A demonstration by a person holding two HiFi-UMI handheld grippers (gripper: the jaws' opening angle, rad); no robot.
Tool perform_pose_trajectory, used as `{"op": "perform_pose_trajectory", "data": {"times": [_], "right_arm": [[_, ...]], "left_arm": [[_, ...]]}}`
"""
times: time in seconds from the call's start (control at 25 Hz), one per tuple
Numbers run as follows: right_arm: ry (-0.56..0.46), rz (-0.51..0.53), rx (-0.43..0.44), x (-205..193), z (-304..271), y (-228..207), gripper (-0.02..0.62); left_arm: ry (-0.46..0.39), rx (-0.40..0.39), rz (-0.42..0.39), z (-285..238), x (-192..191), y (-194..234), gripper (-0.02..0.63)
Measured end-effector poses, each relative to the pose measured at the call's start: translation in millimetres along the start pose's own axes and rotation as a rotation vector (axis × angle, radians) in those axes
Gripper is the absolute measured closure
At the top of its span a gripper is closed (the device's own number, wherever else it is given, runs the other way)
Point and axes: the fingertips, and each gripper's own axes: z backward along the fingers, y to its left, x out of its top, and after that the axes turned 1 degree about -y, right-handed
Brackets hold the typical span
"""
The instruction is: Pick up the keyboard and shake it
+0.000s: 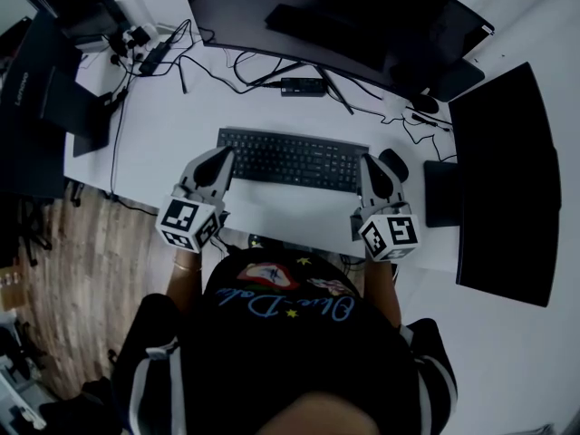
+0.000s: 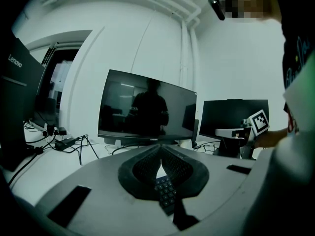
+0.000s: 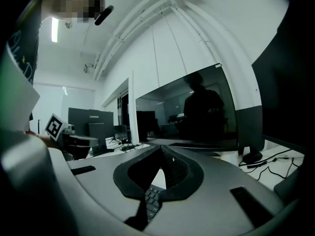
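A black keyboard (image 1: 292, 159) stretches across the white desk (image 1: 154, 152) in front of the person in the head view. My left gripper (image 1: 225, 154) is at its left end and my right gripper (image 1: 369, 161) at its right end, each shut on the keyboard's edge. In the left gripper view the jaws (image 2: 159, 154) meet at their tips, with a strip of the keyboard's keys (image 2: 166, 191) showing just under them. The right gripper view shows the same: jaws (image 3: 161, 154) closed, keys (image 3: 151, 196) below. Whether the keyboard is off the desk I cannot tell.
A wide curved monitor (image 1: 362, 25) stands behind the keyboard and a second dark monitor (image 1: 503, 179) stands to the right. A black mouse (image 1: 394, 164) lies beside the right gripper. Cables (image 1: 245, 71) run along the desk's back, and a dark screen (image 1: 54, 89) is at far left.
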Motion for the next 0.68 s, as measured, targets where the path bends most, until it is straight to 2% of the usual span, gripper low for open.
{"op": "perform_pose_trajectory", "data": {"times": [0.68], "right_arm": [[0.008, 0.000, 0.008, 0.3, -2.9, 2.4, 0.595]], "left_arm": [[-0.002, 0.022, -0.011, 4.4, 2.0, 2.6, 0.601]]}}
